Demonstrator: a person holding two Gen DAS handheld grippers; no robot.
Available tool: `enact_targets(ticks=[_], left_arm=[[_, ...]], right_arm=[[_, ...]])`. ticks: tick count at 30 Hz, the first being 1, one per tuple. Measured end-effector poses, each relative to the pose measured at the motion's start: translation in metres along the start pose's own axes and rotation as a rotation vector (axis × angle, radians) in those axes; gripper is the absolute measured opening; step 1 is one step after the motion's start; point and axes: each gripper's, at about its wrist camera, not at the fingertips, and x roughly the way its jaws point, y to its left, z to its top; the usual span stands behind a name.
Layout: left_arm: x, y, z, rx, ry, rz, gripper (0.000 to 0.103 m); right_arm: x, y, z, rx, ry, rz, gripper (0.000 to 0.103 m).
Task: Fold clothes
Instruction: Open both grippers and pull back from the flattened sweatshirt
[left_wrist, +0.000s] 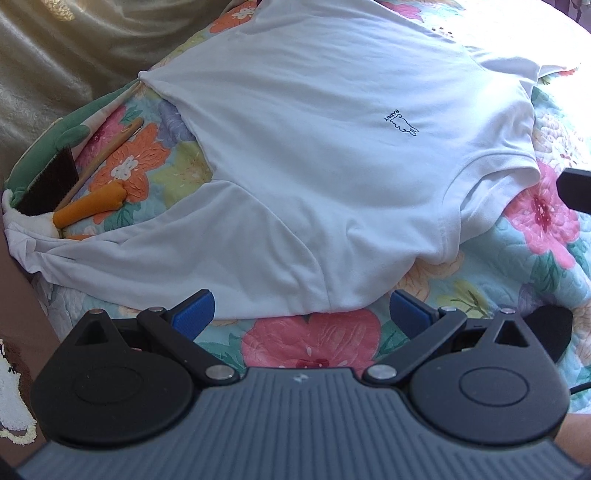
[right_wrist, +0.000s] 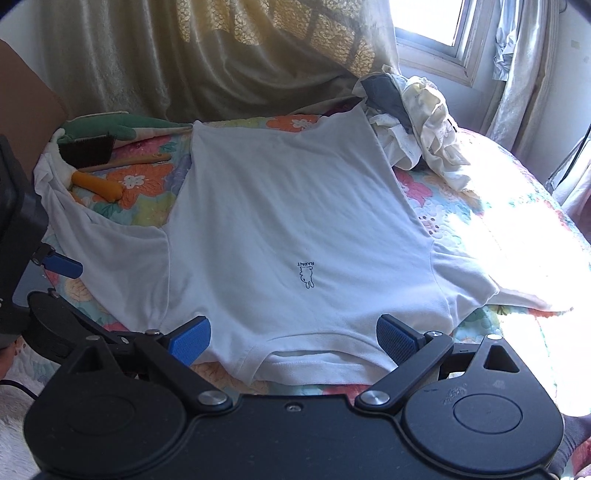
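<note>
A white T-shirt with a small rabbit print lies spread flat on a floral quilt, collar toward me. It also shows in the right wrist view, where its collar is at the near edge. My left gripper is open and empty, its blue pads just short of the shirt's left shoulder. My right gripper is open and empty, its jaws wide on either side of the collar. The left gripper's blue pad shows by the left sleeve.
The floral quilt covers the bed. A brush, a wooden stick and an orange plush piece lie left of the shirt. A pile of crumpled clothes sits at the far right. Curtains hang behind the bed.
</note>
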Motion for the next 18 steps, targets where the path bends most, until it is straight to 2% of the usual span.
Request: enact_targets(ticks=[9, 13, 18], left_arm=[[-0.001, -0.003, -0.001, 0.013, -0.008, 0.015, 0.103], [-0.002, -0.006, -0.001, 0.036, -0.016, -0.011, 0.103], [-0.004, -0.012, -0.001, 0.063, -0.031, 0.021, 0.103]], right_arm=[[0.001, 0.001, -0.001, -0.004, 0.002, 0.001, 0.099], [0.002, 0.001, -0.001, -0.006, 0.004, -0.001, 0.099], [0.003, 0.0, -0.001, -0.006, 0.007, -0.006, 0.099]])
